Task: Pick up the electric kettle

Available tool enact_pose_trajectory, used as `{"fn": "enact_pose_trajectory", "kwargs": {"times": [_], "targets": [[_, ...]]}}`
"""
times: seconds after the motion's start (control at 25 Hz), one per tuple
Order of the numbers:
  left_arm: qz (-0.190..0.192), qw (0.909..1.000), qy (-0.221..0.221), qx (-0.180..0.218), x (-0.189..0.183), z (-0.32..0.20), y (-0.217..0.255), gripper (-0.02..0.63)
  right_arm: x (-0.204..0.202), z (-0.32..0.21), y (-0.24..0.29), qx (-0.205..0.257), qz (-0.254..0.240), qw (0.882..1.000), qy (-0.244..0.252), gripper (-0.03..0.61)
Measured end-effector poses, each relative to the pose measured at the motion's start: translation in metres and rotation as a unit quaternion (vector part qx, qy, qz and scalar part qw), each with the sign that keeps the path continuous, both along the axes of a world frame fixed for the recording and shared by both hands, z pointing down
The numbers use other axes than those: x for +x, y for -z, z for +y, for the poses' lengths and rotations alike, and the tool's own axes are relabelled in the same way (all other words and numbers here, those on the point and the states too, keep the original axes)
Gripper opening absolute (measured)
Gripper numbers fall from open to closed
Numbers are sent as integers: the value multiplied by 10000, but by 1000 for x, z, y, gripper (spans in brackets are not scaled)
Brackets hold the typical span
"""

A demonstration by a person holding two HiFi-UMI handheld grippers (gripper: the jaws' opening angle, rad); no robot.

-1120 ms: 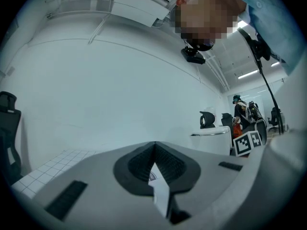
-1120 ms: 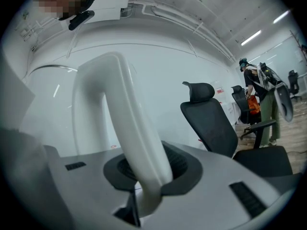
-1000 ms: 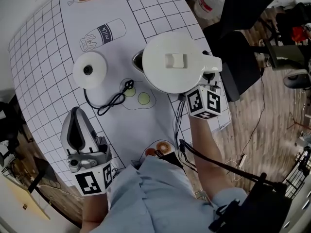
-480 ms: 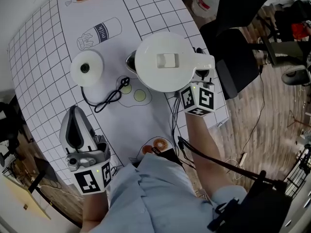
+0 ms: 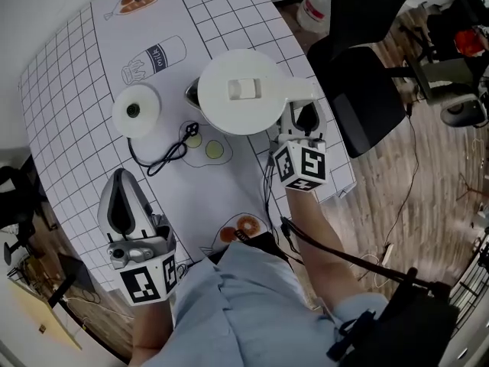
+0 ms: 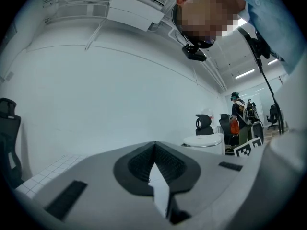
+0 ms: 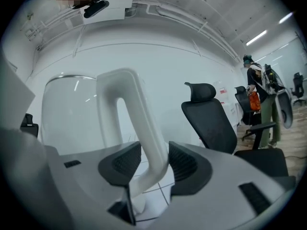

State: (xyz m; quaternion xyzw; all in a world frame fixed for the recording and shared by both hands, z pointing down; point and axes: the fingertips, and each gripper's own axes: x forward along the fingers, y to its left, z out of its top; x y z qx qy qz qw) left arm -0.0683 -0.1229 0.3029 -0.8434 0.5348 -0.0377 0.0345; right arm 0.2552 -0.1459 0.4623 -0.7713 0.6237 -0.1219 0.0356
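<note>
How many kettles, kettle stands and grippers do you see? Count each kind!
Kettles: 1, the white kettle
Kettle stands: 1, the round stand
Grippers: 2, the left gripper, shut, and the right gripper, its jaws opening with the kettle's handle between them
Total: 4

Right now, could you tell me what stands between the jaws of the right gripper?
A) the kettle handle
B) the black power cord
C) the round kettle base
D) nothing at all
A: the right gripper view shows the white kettle handle rising between the pads of the right gripper, whose jaws are opening around it.
</note>
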Motion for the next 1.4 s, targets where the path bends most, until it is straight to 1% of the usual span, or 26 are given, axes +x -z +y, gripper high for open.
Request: {"fn": "enact_pose_trajectory", "kwargs": {"times": [0.12,0.28,0.4,0.56,0.64,0.72,0.8,0.88,0.96,1.08,1.4], "targets": [[25,10000,-11,55,7,12,5,0,-4,23,1,-85,-116,9999,87,170],[72,9998,-59,172,15,3,13,0,-15,16,20,-46,-131,9995,294,172],[121,9998,-28,145,21,5,16,0,-36,27,43,-41,-5,9975,705,172],[220,9996,18,179,31,17,28,0,-66,51,81,109,283,9924,1195,164],[211,9994,24,277,36,26,35,0,-77,62,97,170,450,9892,1385,136],[207,9990,49,391,38,25,43,0,-90,61,114,260,651,9850,1574,77],[216,9987,94,462,38,23,50,0,-103,59,130,395,801,9803,1761,37],[215,9985,148,491,37,25,53,0,-114,62,143,535,897,9759,1914,22],[193,9983,198,516,35,27,56,0,-121,65,154,690,943,9729,1994,15],[156,9979,259,567,33,30,59,0,-129,65,173,1077,961,9680,2053,6],[153,9977,306,578,29,31,61,0,-140,66,184,1232,990,9625,2204,0]]}}
